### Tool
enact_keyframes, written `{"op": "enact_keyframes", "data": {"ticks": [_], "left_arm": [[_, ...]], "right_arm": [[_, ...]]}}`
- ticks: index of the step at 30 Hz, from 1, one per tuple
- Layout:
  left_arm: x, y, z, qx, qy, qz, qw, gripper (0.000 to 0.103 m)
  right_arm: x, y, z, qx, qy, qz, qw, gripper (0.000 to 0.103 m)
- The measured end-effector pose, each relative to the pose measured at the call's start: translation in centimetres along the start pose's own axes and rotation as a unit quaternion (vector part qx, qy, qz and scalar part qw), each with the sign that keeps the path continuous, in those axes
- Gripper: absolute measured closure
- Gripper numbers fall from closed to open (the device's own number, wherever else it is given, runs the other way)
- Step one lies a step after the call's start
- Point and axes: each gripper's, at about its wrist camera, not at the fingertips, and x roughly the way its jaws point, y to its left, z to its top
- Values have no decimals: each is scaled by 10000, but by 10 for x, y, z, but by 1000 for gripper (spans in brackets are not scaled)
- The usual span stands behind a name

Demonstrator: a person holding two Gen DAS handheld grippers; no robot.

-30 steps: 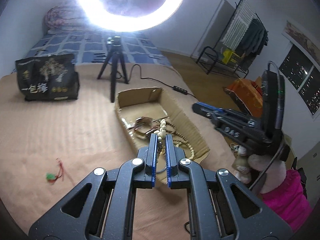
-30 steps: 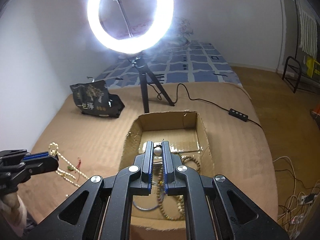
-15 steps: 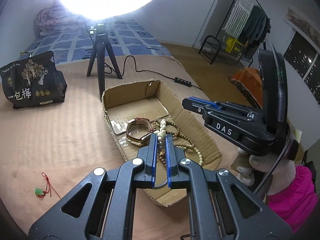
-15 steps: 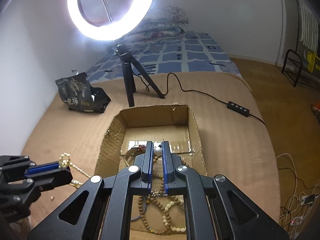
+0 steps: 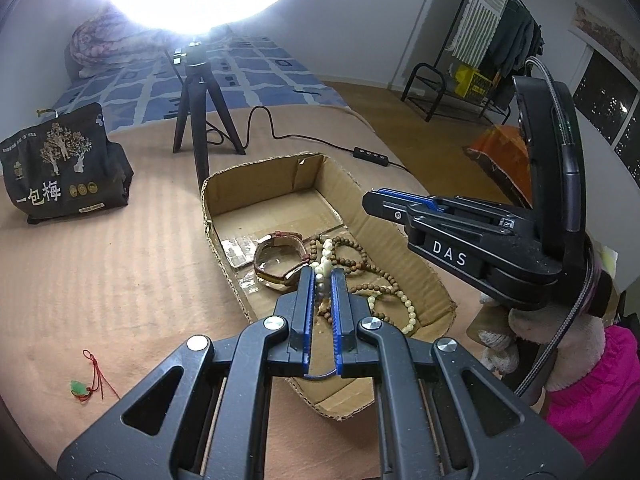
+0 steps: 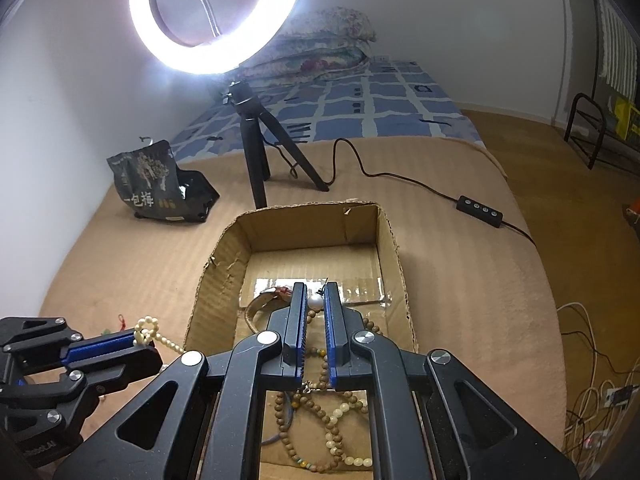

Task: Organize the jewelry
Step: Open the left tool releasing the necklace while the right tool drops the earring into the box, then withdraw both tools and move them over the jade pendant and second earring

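An open cardboard box [image 5: 412, 264] [image 6: 224, 256] lies on the brown blanket and holds a leather-strap watch [image 5: 276, 252], brown bead strings [image 5: 360, 256] [image 6: 320, 412] and pale bead strings. My left gripper [image 5: 321, 272] is shut on a cream bead bracelet [image 5: 325, 258] [image 6: 146, 328] and holds it over the box. My right gripper [image 6: 315, 300] is shut on a pearl piece [image 6: 315, 303] above the box's middle; it shows from the side in the left wrist view [image 5: 384, 204].
A ring light on a black tripod [image 5: 196, 120] [image 6: 256, 152] stands behind the box, its cable and switch [image 6: 480, 206] to the right. A black snack bag [image 5: 60, 168] [image 6: 160, 184] sits far left. A green pendant on red cord [image 5: 82, 388] lies on the blanket.
Both grippers moved forward and lower over the box, still gripping their beads. The left gripper came right, closer to the box.
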Motion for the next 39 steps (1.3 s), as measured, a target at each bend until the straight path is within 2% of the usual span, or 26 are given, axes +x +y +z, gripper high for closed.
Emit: {"op": "enact_keyframes", "data": {"ticks": [3,4,6,7,8,12,14,16,39], "left_arm": [[-1,-1,0,41,-24,27,10000,97],[-1,-2,0,62,-27,42,10000,97],[-1,-3,0,103,-40,74,9999,82],[-2,-3,0,114,-60,75,9999,65],[-4,-4,0,125,-99,79,9998,55],[-4,-4,-1,188,-133,200,9995,53],[-3,-4,-1,188,-111,200,9996,44],[-4,-4,-2,204,-118,225,9995,43],[-17,3,-10,248,-42,371,9990,43]], "right_arm": [[1,0,0,-12,15,7,10000,96],[1,1,0,-20,26,-4,10000,91],[1,1,0,-24,18,-9,10000,71],[1,1,0,-25,10,-10,10000,67],[1,2,0,-29,3,-23,10000,60],[0,3,0,-49,-39,-203,9998,38],[-1,3,1,-38,-62,-242,9997,33],[-1,2,1,-29,-58,-305,9995,31],[-19,5,5,132,-228,-378,9989,30]]}}
